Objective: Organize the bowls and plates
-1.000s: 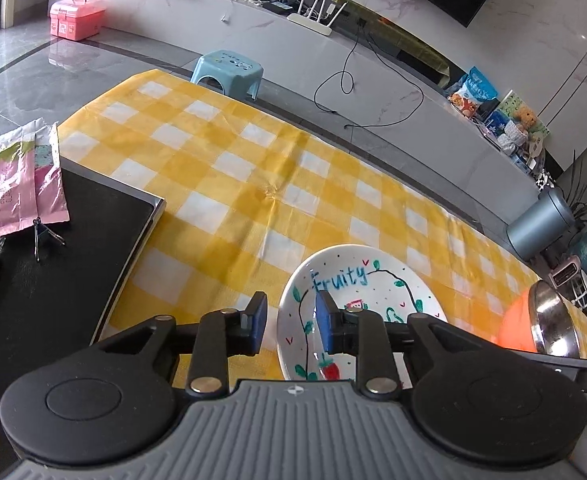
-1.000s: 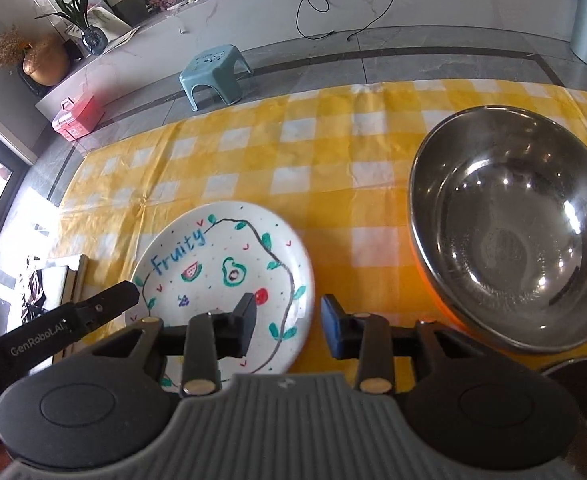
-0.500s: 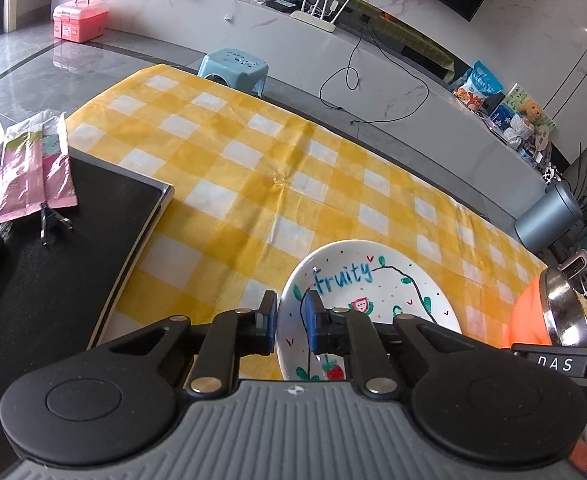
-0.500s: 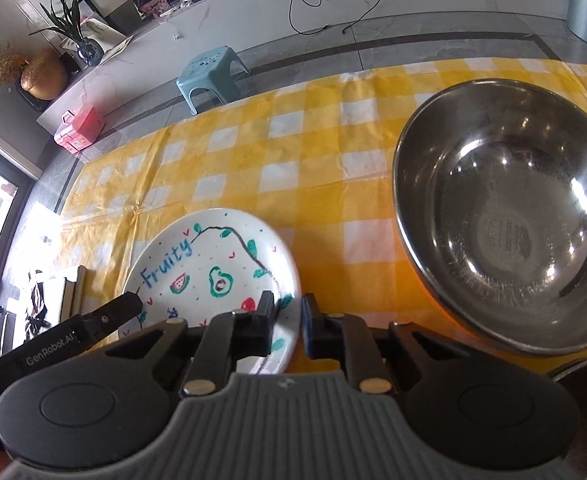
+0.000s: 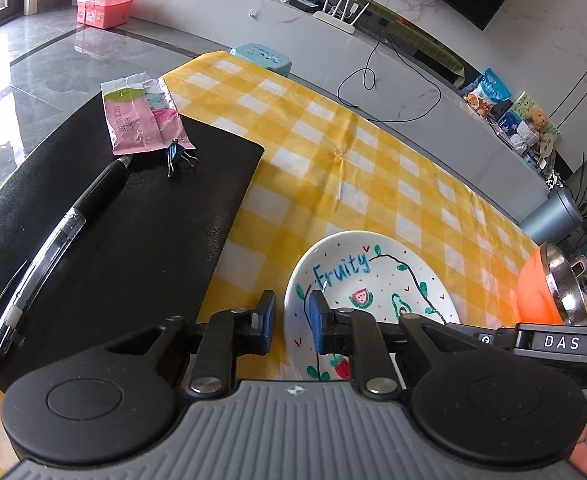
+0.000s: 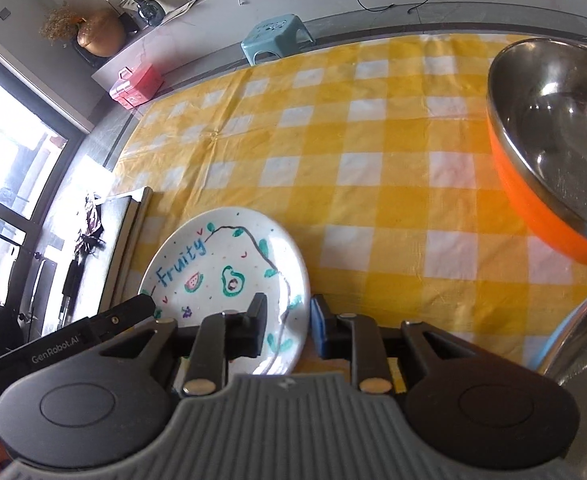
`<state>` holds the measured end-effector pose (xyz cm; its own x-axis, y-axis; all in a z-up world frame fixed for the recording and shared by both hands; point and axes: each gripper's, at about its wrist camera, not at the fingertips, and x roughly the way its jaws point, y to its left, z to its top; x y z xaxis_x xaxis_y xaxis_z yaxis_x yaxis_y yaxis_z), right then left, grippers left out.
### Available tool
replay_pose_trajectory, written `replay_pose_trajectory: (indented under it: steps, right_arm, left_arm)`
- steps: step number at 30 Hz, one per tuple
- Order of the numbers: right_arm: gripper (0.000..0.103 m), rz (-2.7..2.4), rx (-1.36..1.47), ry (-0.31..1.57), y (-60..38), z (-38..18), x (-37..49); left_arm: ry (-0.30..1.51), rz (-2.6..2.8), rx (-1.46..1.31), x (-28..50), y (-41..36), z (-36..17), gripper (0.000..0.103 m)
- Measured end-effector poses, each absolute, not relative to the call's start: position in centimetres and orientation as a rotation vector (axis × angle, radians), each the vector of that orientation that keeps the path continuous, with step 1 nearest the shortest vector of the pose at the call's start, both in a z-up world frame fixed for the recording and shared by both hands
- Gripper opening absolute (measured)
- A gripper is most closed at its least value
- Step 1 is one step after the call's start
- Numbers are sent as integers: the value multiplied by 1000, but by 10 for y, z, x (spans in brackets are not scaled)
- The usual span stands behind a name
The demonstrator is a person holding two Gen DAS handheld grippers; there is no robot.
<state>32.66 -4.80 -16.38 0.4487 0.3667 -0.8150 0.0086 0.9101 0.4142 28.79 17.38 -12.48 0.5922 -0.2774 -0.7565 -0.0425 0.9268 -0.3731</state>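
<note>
1. On the yellow checked tablecloth (image 6: 373, 184), the painted "Fruity" plate (image 6: 221, 264) appears gripped on two sides and tilted, its right edge raised.
2. The left gripper (image 5: 289, 316) straddles the plate's left rim, one finger outside and one over the painted face; its jaws stand narrowly apart around the rim, seemingly clenched on it.
3. The right gripper (image 6: 287, 318) brackets the opposite rim the same way, apparently grasping the plate too (contact at the pads is hard to confirm).
4. Progress, as a judgement: early. The plate is only now being picked up, the orange-sided steel bowl (image 6: 553, 152) sits well apart at the right, and another metal vessel (image 6: 585, 344) shows at the near right edge; nothing is stacked.
5. Compared with a second ago, both grippers have closed from wide gaps onto the rims, the plate has gone from lying flat to tilted, and the left view has swung to reveal more of the black mat (image 5: 133, 216) with its pen (image 5: 53, 240).
</note>
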Motion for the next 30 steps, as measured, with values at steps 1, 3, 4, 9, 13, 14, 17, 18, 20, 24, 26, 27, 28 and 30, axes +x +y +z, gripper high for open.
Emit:
replay_pose_trajectory:
  steps: [1, 3, 4, 9, 13, 14, 17, 18, 20, 24, 26, 27, 28, 30]
  right_arm:
    - [21, 227, 385, 1089, -49, -164, 327]
    - [19, 221, 386, 1083, -49, -165, 327]
    - [17, 218, 389, 1079, -49, -165, 327]
    - [11, 206, 386, 1064, -50, -166, 323]
    - [10, 194, 400, 1066, -54, -162, 320]
    - [9, 196, 414, 1064, -56, -160, 318]
    - [8, 209, 444, 1070, -59, -155, 312]
    - [7, 210, 447, 1067, -59, -153, 309]
    - [7, 215, 452, 1062, -60, -149, 301]
    - [7, 227, 474, 1055, -62, -138, 280]
    - [7, 235, 474, 1042, -61, -131, 266]
    - [7, 241, 473, 1036, -61, -128, 258]
    - [6, 245, 472, 1032, -60, -125, 250]
    - [6, 256, 472, 1024, -59, -121, 232]
  left_arm:
    - [927, -142, -380, 288, 173, -126, 24]
    - [920, -146, -386, 288, 172, -126, 24]
    - [917, -151, -384, 288, 170, -127, 24]
    - [906, -124, -364, 284, 166, -126, 18]
    - [906, -131, -407, 277, 172, -123, 12]
    - [899, -132, -409, 274, 173, -122, 12]
    - [893, -127, -440, 265, 177, -119, 12]
    - [892, -127, -449, 261, 178, -118, 12]
    - [891, -126, -460, 251, 180, -114, 12]
    - [879, -130, -490, 229, 184, -103, 12]
    - [876, -132, -496, 214, 186, -96, 12]
    - [880, -132, -493, 207, 186, -93, 12]
    - [884, -131, -488, 200, 186, -91, 12]
    - [889, -131, -481, 184, 188, -88, 12]
